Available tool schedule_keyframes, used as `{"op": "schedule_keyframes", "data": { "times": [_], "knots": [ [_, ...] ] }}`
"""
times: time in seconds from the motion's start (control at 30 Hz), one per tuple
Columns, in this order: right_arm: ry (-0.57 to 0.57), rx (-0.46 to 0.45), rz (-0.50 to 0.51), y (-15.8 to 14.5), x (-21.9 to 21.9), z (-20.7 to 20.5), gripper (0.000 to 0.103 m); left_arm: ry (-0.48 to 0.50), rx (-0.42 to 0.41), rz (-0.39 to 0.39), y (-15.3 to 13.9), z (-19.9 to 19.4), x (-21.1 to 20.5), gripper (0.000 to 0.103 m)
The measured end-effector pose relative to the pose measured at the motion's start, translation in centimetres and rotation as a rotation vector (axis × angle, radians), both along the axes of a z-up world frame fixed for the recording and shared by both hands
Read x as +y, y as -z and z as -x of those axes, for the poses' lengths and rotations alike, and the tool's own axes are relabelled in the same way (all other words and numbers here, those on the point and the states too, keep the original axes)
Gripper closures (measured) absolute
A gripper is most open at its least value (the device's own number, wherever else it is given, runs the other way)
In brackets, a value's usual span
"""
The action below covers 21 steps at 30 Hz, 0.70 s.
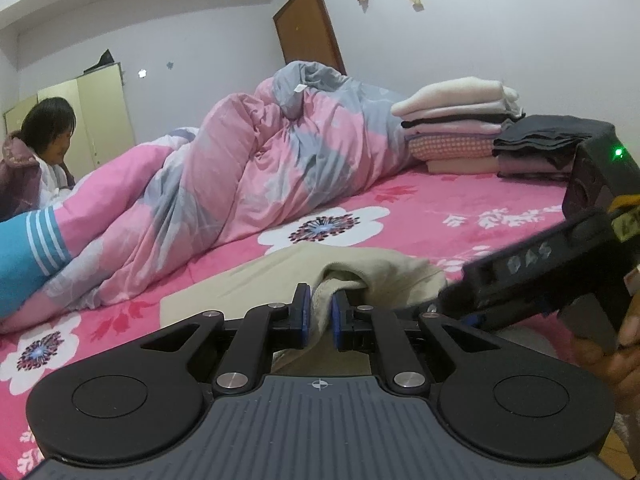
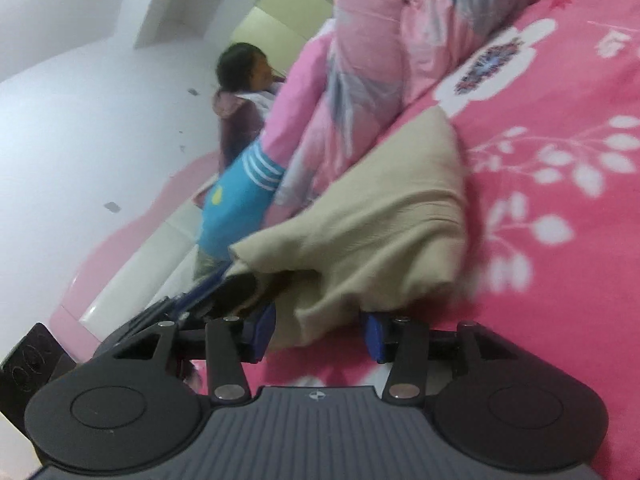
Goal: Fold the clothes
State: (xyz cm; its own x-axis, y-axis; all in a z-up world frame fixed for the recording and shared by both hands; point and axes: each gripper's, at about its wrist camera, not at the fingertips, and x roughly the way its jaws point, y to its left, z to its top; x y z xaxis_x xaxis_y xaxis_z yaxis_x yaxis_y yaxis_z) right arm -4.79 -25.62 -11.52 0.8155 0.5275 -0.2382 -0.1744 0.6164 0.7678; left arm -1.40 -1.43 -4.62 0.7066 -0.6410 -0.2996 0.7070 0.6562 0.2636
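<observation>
Two grippers on one beige garment (image 1: 360, 276) here, lying on the pink flowered bedsheet (image 1: 460, 204) near the front edge of the bed; left gripper (image 1: 319, 314) has its blue pads squeezed together on a bunched fold of that cloth, pinching it tight; right gripper (image 2: 320, 330) has its jaws spread apart, with a loose edge of the beige garment (image 2: 360, 220) hanging between them, pads not pressing on it as far as I can see. In the left wrist view the right gripper (image 1: 452, 300) comes in from the right, a bit blurred; its black body reads "DAS" in pale letters, plus a yellow tag too cut off to read; green light glowing on the box above it.

No real containers in sight; closest thing is a pale yellow wardrobe (image 1: 100, 108), doors shut, contents can't be seen. Folded clothes stack (image 1: 456, 120) sits at the far side of the bed, a darker pile (image 1: 536, 148) just beside it; rumpled pink and grey duvet (image 1: 248, 168) runs along the middle; a person (image 1: 44, 148) sits at the far left.
</observation>
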Motion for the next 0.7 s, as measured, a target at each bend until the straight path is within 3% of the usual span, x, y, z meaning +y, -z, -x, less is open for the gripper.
{"op": "schedule_keyframes", "data": {
  "times": [0.1, 0.2, 0.3, 0.7],
  "knots": [
    [-0.005, 0.005, -0.045, 0.4, 0.2, -0.2, 0.083, 0.003, -0.001, 0.002, 0.1, 0.0, 0.1, 0.094],
    [-0.015, 0.002, -0.120, 0.8, -0.1, -0.5, 0.094, 0.007, -0.003, 0.006, 0.1, 0.1, 0.3, 0.094],
    [-0.048, -0.018, -0.180, 0.8, 0.1, -1.2, 0.096, 0.010, -0.012, 0.005, 0.0, 0.3, 0.4, 0.094],
    [-0.053, -0.033, -0.241, 0.5, 0.4, -2.4, 0.096, 0.013, -0.018, 0.018, -0.3, 0.6, 0.8, 0.095]
  ]
}}
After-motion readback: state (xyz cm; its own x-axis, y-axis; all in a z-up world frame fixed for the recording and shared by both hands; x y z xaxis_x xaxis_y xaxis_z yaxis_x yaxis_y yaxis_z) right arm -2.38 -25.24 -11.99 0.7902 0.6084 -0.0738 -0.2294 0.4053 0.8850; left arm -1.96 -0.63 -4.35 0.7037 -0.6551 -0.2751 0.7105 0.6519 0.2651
